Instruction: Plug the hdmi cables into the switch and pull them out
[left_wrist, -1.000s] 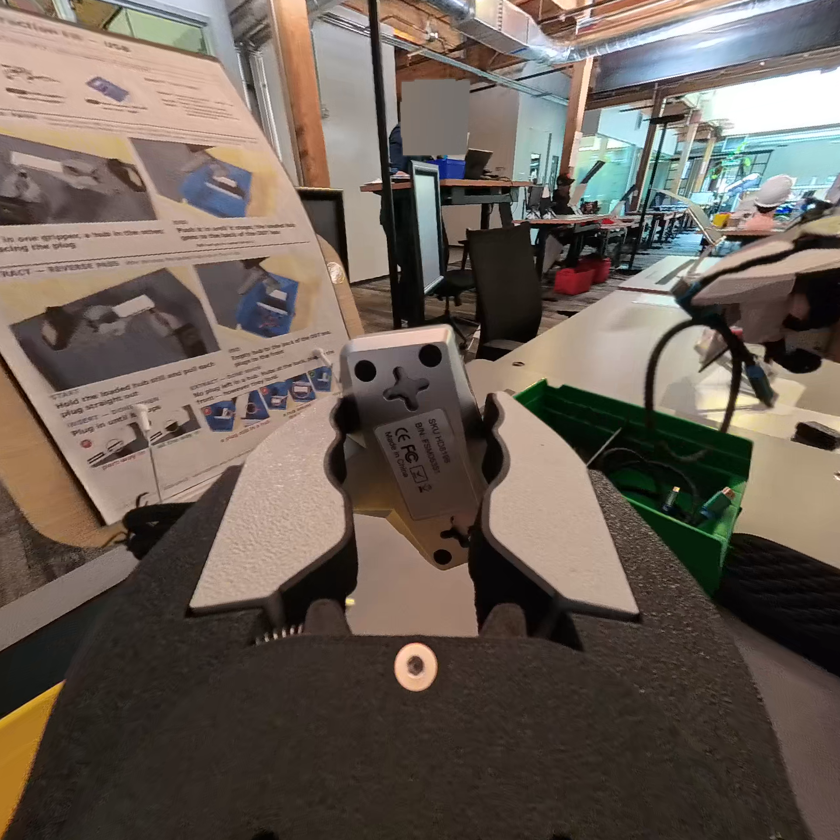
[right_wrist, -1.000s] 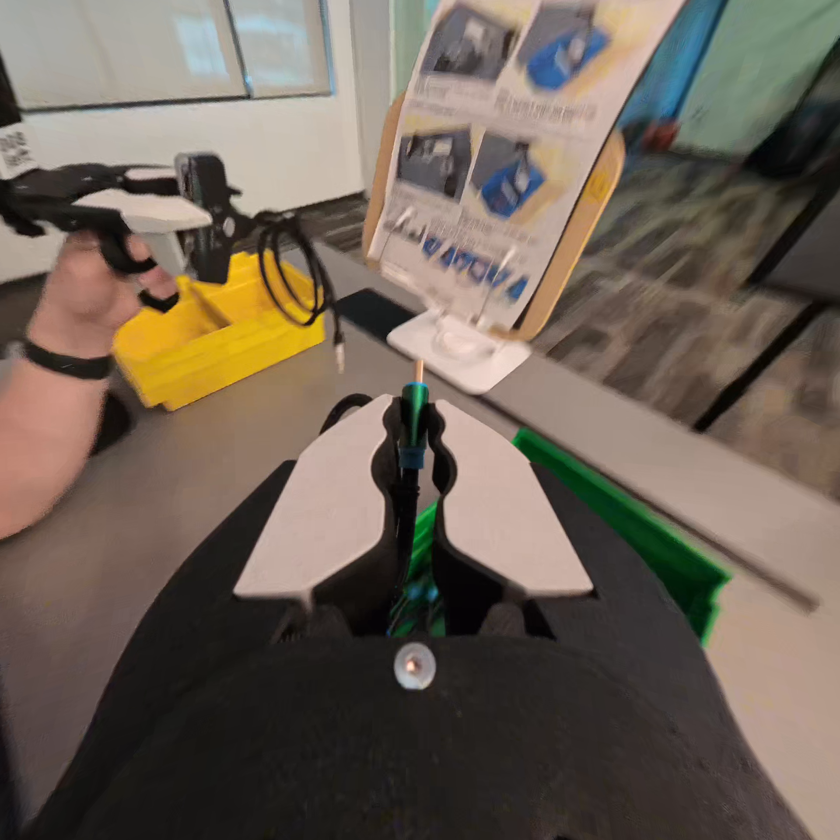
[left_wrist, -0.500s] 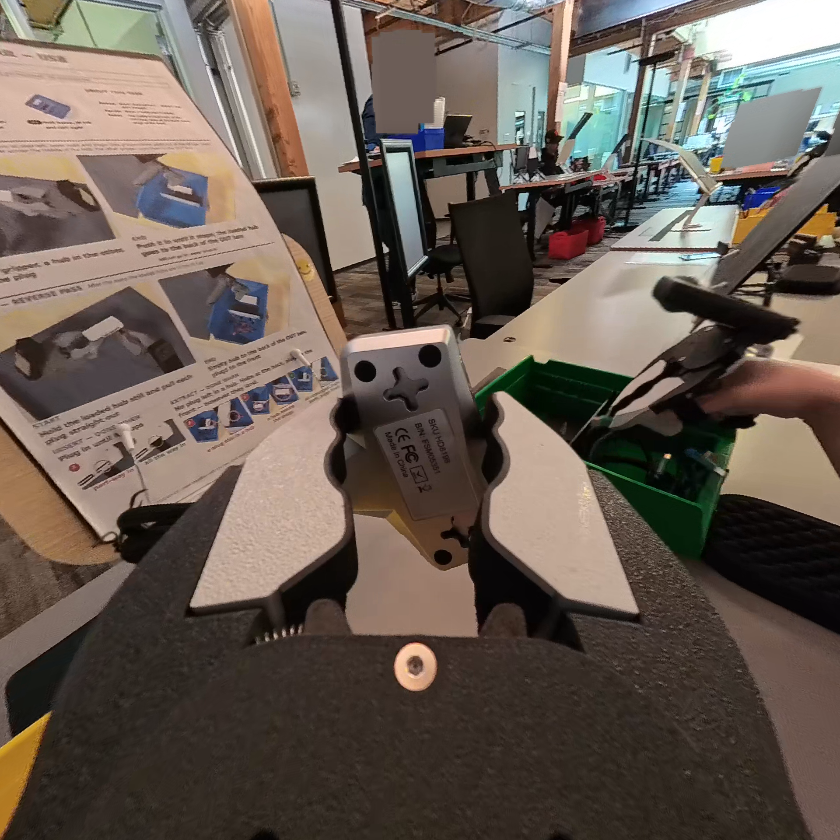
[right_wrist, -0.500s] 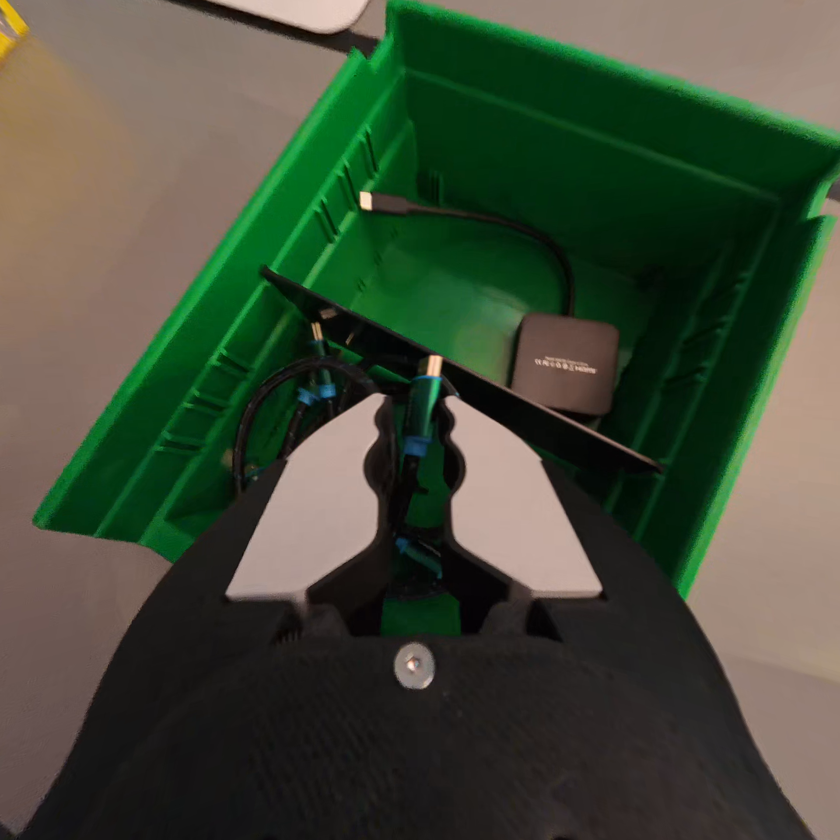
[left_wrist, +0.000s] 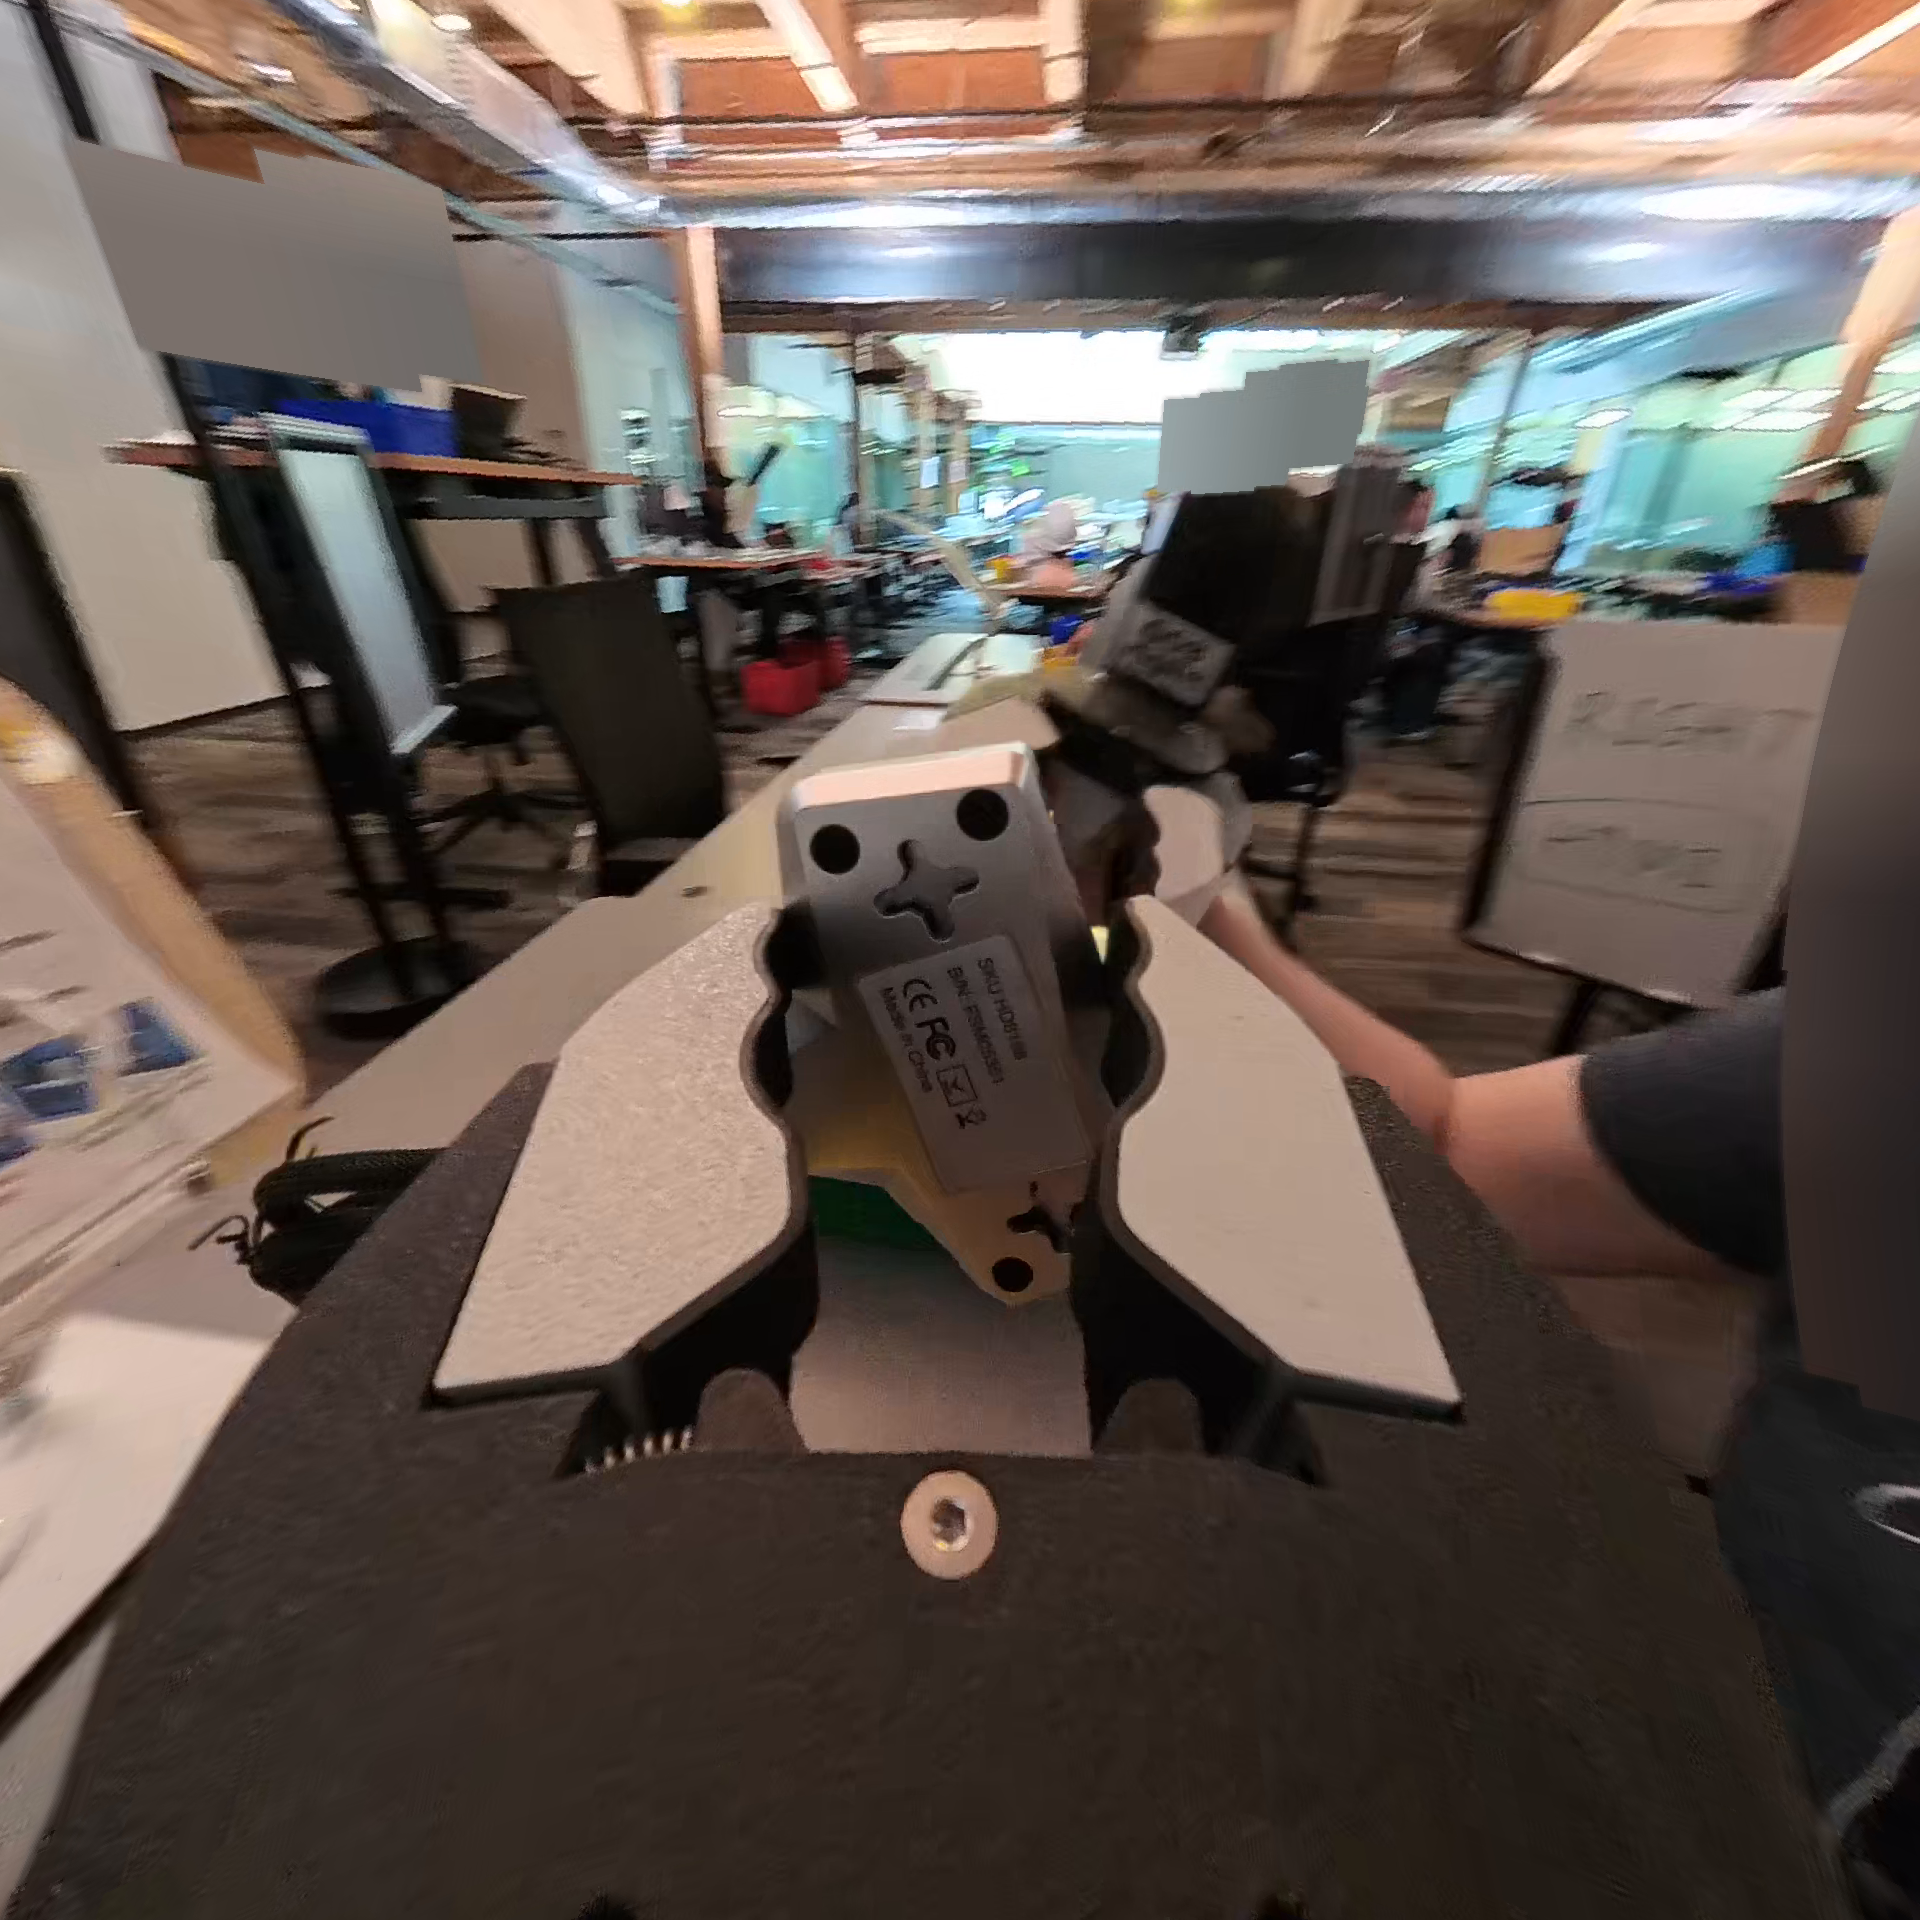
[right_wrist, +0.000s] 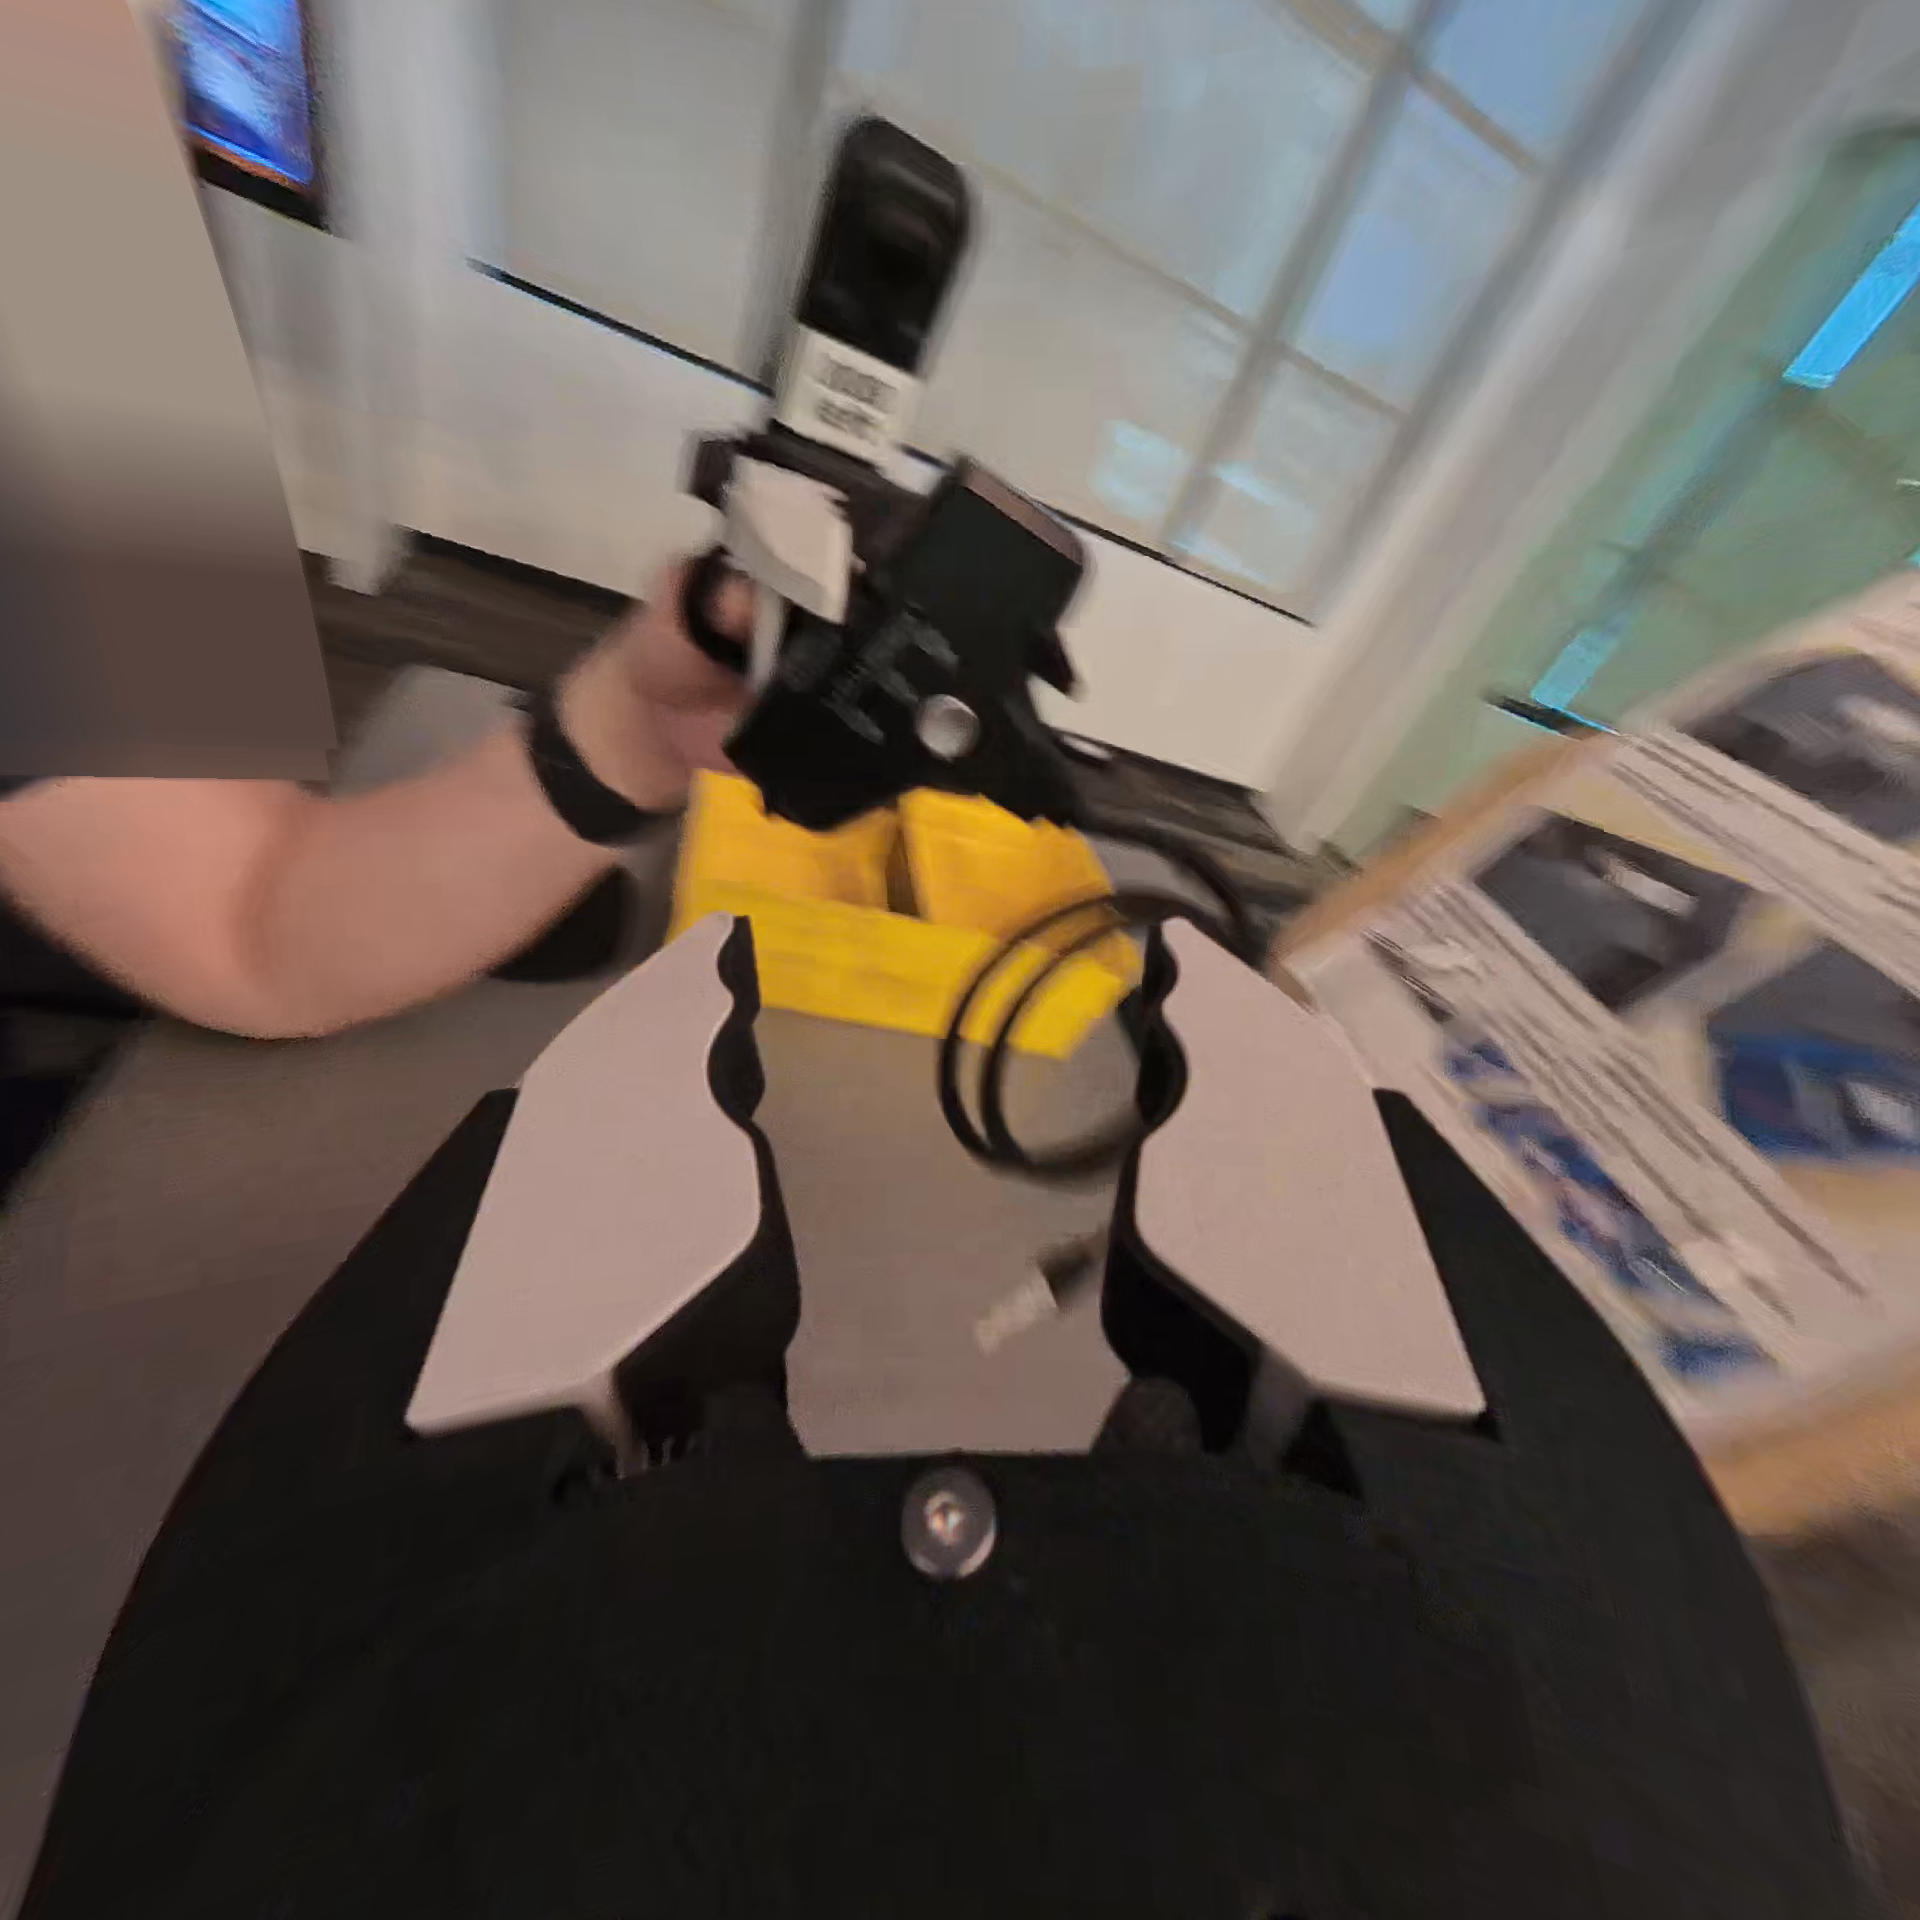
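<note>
My left gripper (left_wrist: 951, 935) is shut on the silver HDMI switch (left_wrist: 935, 987), held up off the table with its labelled underside facing the camera. My right gripper (right_wrist: 945, 1039) is open and empty. It points at the left gripper (right_wrist: 883, 644), which a hand holds above the table. A black cable loop (right_wrist: 1039, 1049) hangs below that gripper, and its metal plug (right_wrist: 1029, 1299) dangles between my right fingers without touching them. The right gripper also shows in the left wrist view (left_wrist: 1195, 727), just beyond the switch. No HDMI cable is in either gripper.
A yellow bin (right_wrist: 831, 935) stands on the grey table (right_wrist: 260, 1195) behind the cable loop. An instruction poster (right_wrist: 1662, 987) leans at the right. A sliver of the green bin (left_wrist: 862, 1216) shows under the switch. A coiled black cable (left_wrist: 312, 1195) lies at the left. Across from one pair of fingers to the other is roughly 7 centimeters.
The right gripper held a green-tipped HDMI cable, lowered it into the green bin, let go and opened. It has swung up to face the left gripper. The left gripper turned right, still holding the switch.
</note>
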